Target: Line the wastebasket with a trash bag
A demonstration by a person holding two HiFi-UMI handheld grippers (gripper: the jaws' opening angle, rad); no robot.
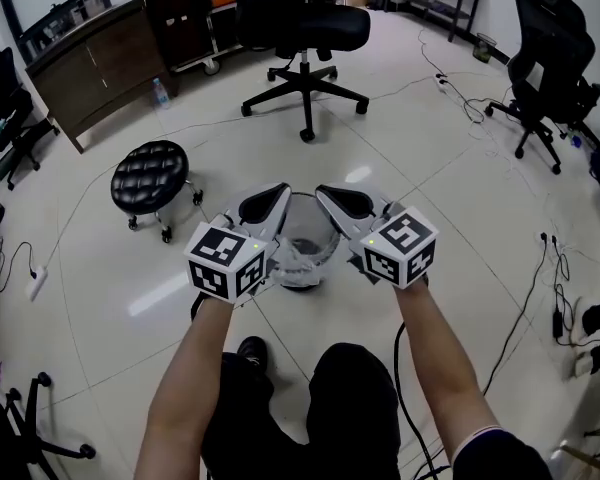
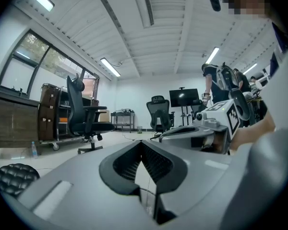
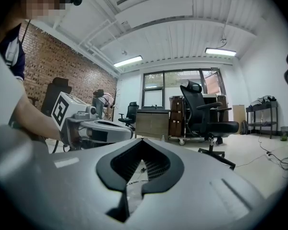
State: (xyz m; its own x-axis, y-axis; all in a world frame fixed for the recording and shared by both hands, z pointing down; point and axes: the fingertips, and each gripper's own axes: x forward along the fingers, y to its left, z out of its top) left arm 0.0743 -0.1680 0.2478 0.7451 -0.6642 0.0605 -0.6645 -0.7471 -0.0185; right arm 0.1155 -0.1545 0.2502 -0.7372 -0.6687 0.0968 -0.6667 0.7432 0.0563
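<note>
In the head view a small dark wastebasket stands on the floor just ahead of the person's knees. A thin clear trash bag hangs in and above it. My left gripper and right gripper are held side by side over the basket, tips a little apart, pointing away from the person. Both are shut. In the left gripper view, clear film shows in the slit behind the tips of my left gripper. Behind the tips of my right gripper, the right gripper view shows the same film. Each seems pinched on the bag's rim.
A black padded stool stands to the left of the basket. A black office chair is beyond it and another chair at the far right. A wooden cabinet lines the back left. Cables trail on the floor at the right.
</note>
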